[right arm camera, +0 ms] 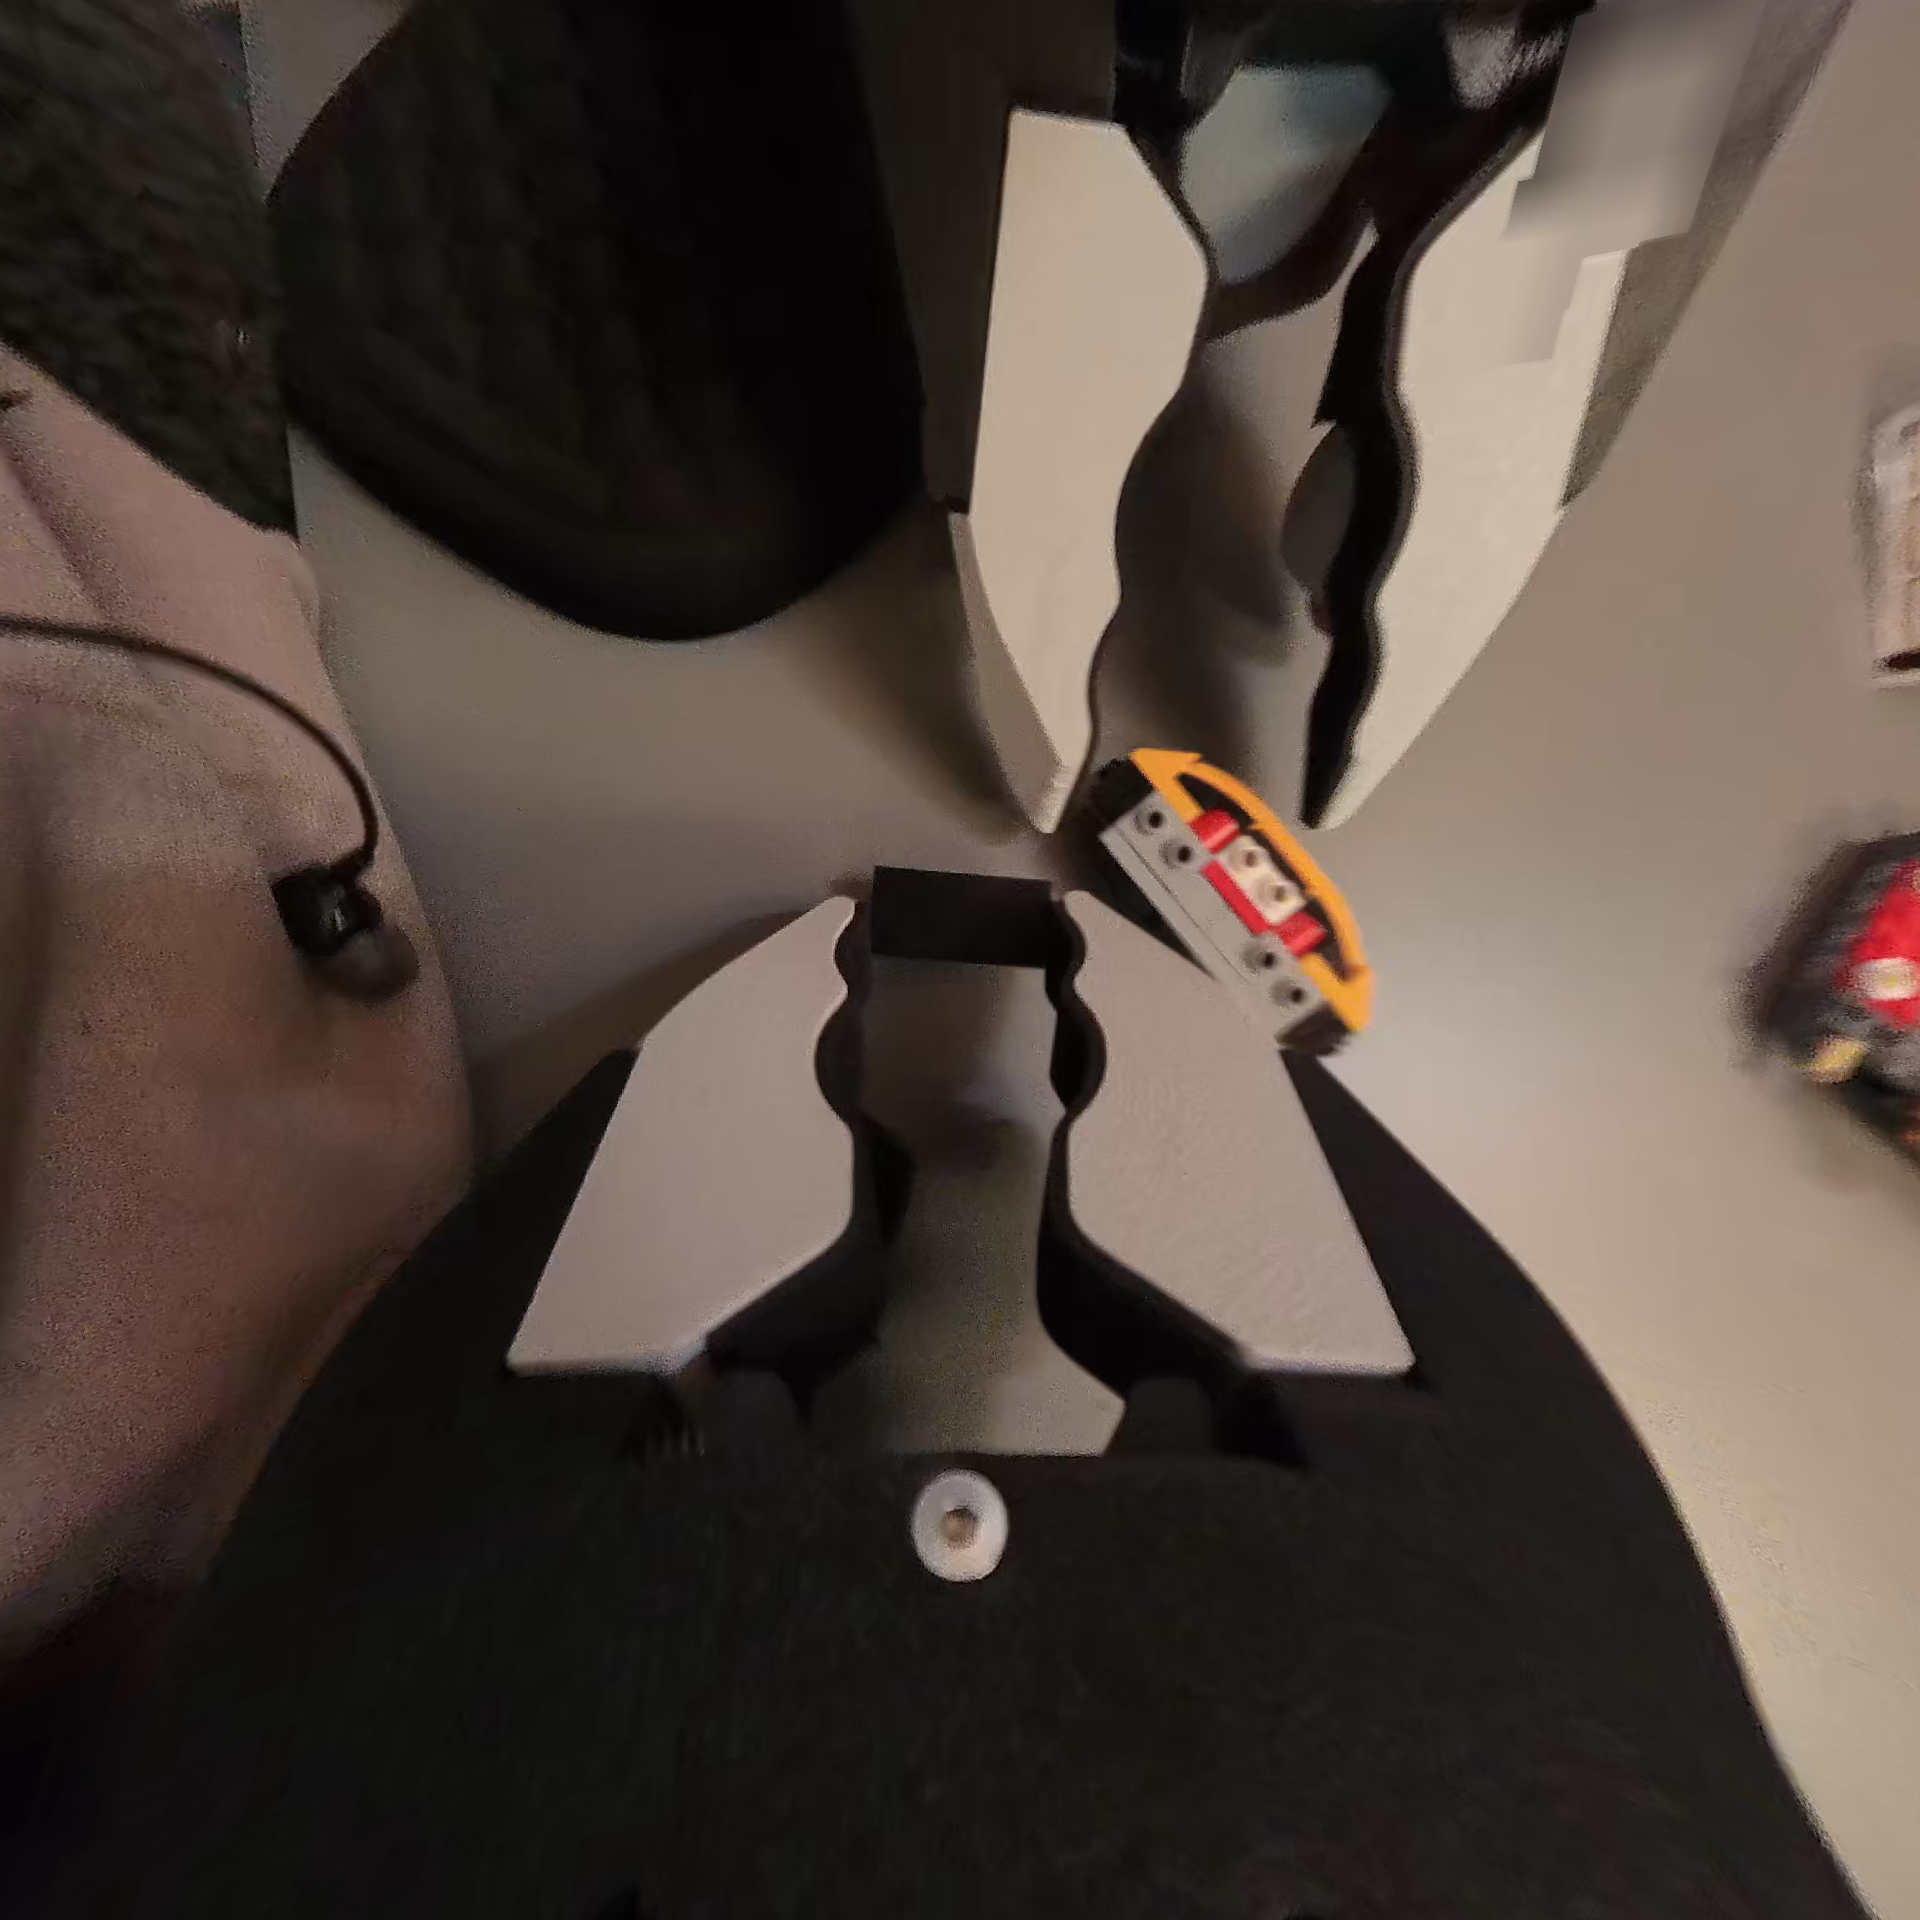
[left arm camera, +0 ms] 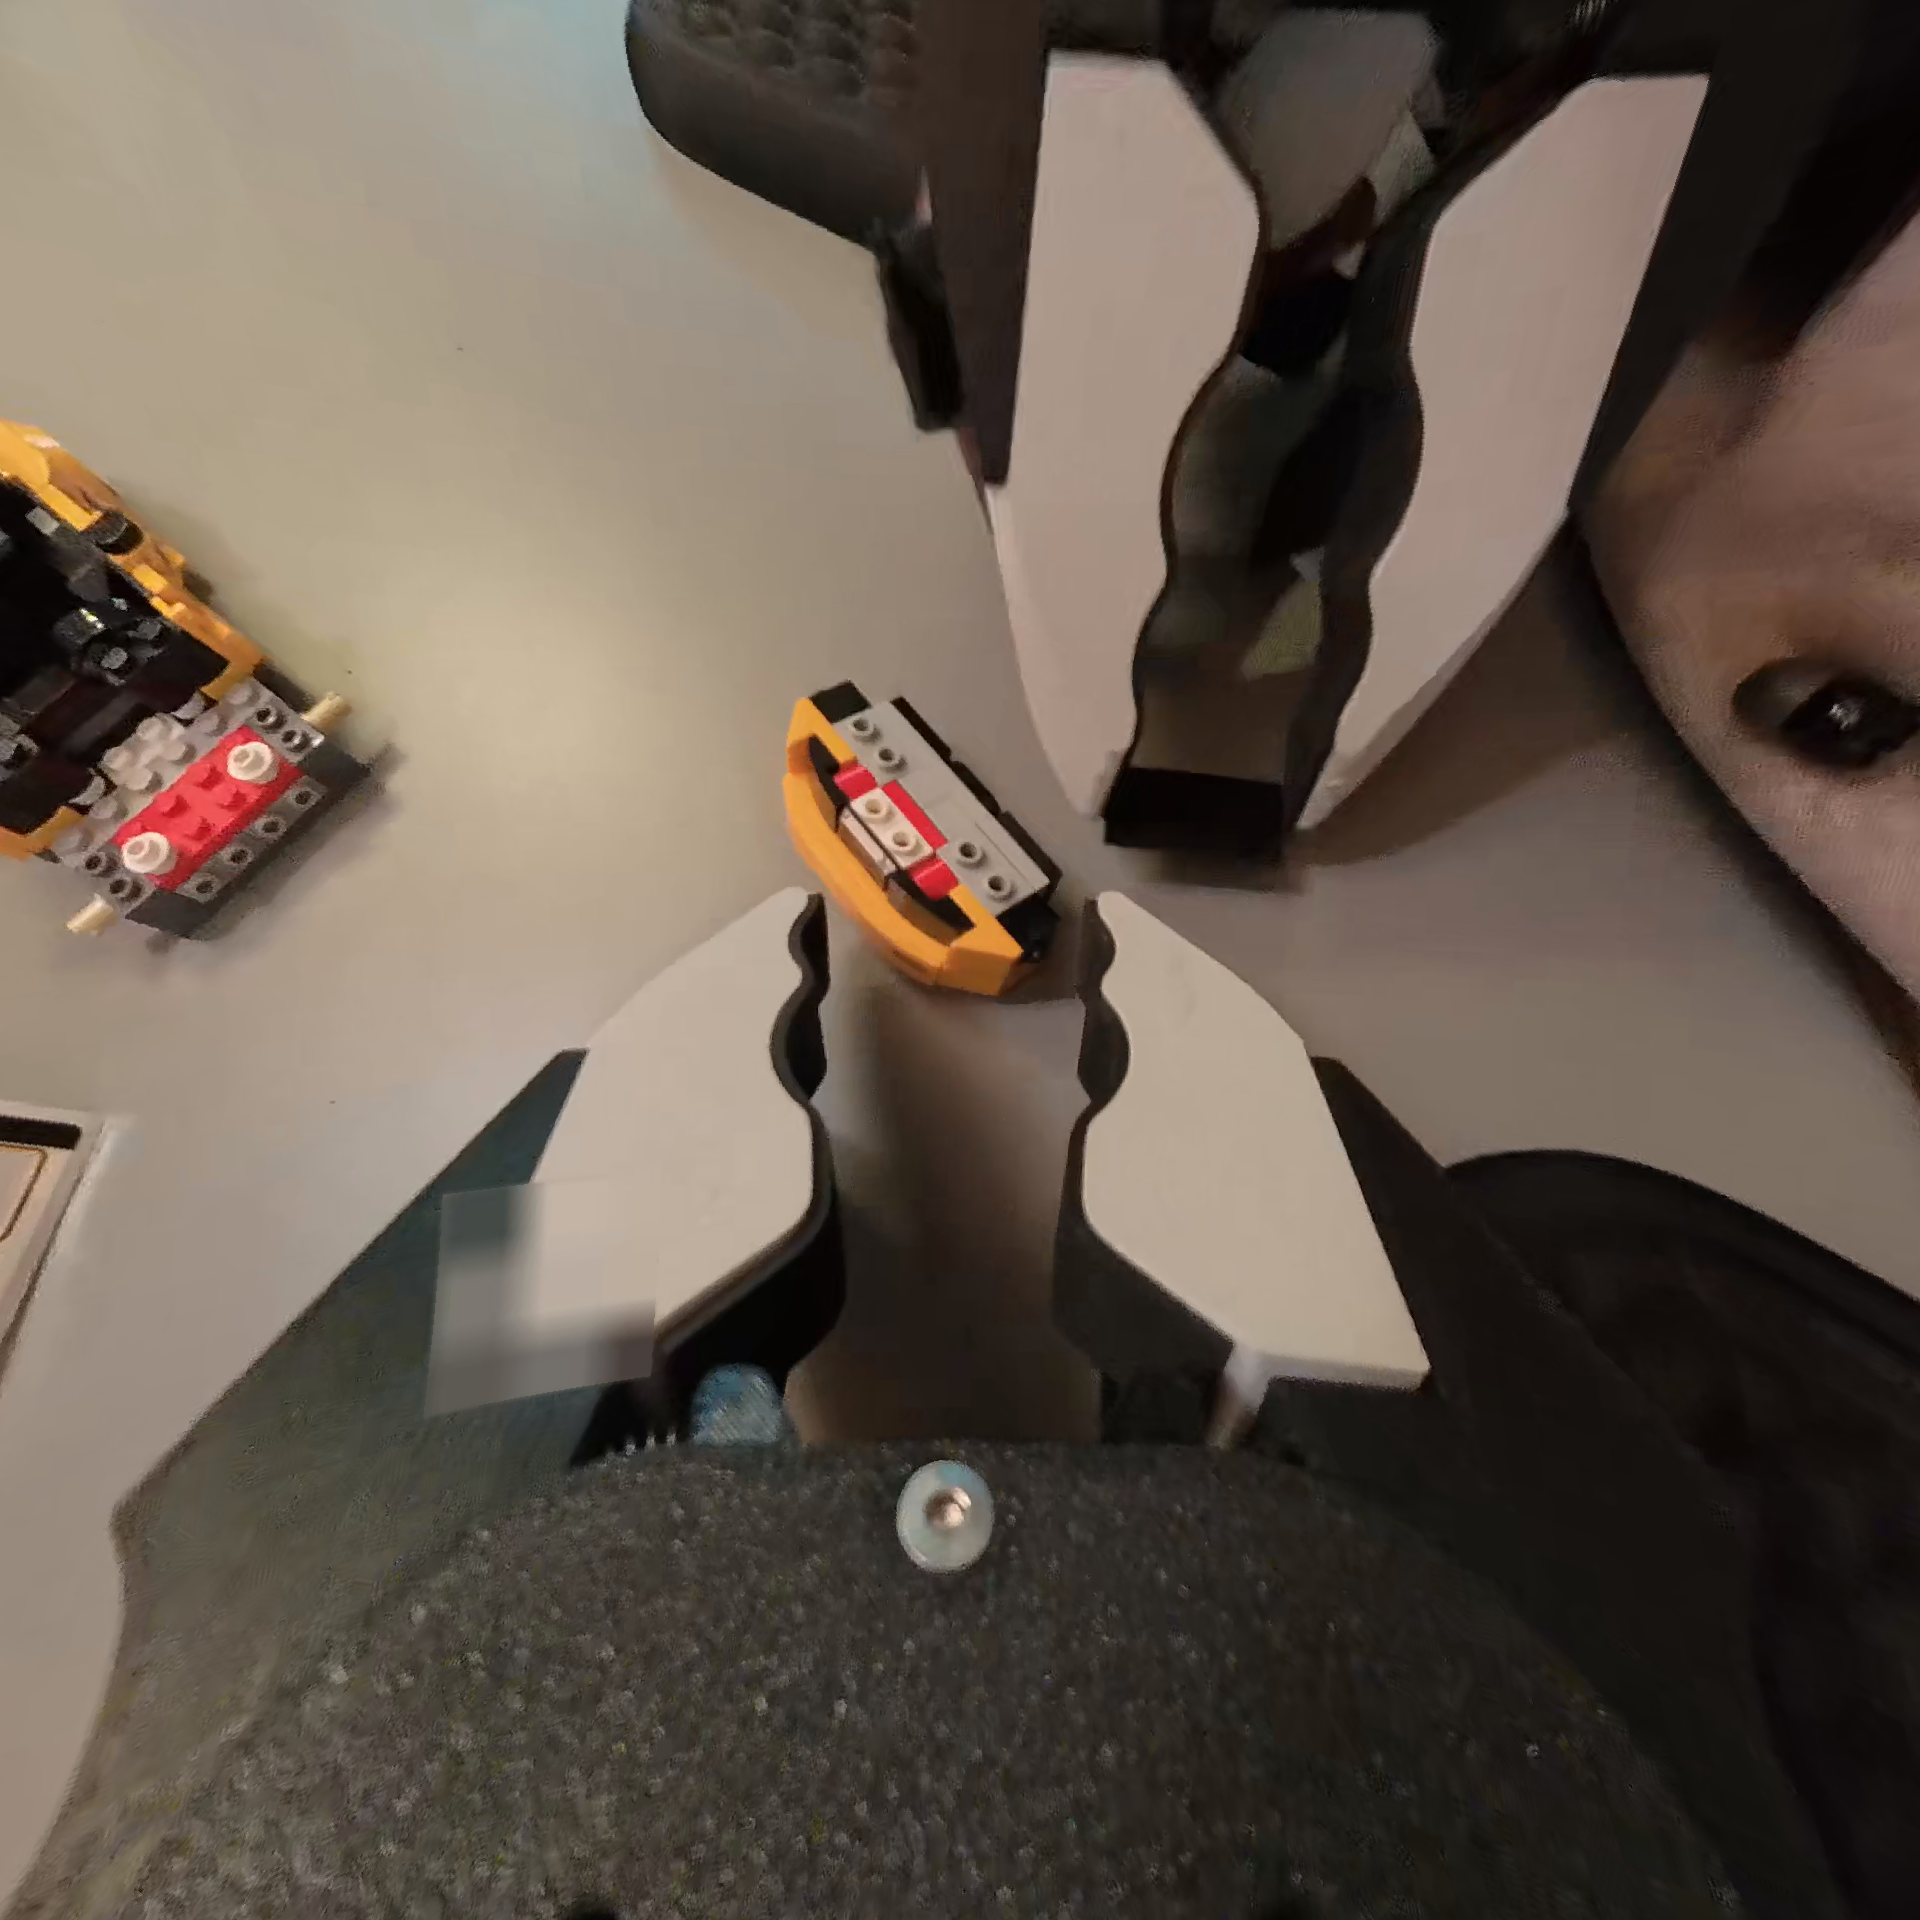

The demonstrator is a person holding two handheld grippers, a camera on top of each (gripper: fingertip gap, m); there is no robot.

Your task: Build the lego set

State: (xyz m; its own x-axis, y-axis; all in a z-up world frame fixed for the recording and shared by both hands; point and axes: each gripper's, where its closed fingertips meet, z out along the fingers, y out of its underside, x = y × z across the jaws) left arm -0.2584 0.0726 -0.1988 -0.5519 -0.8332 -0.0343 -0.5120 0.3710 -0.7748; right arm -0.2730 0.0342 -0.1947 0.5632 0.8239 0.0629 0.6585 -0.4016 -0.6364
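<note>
A small orange, grey and red lego sub-assembly lies studs-up on the pale table. My left gripper is open, and its fingertips straddle the near end of the sub-assembly without gripping it. My right gripper is shut on a small black brick and holds it just beside the sub-assembly. The right gripper comes in from the top of the left wrist view with the black brick. The left gripper comes in from the top of the right wrist view.
The partly built orange and black car with a red plate lies at the far left of the table, blurred in the right wrist view. An earbud on a cable rests on pinkish cloth. A flat grey object sits at the lower left.
</note>
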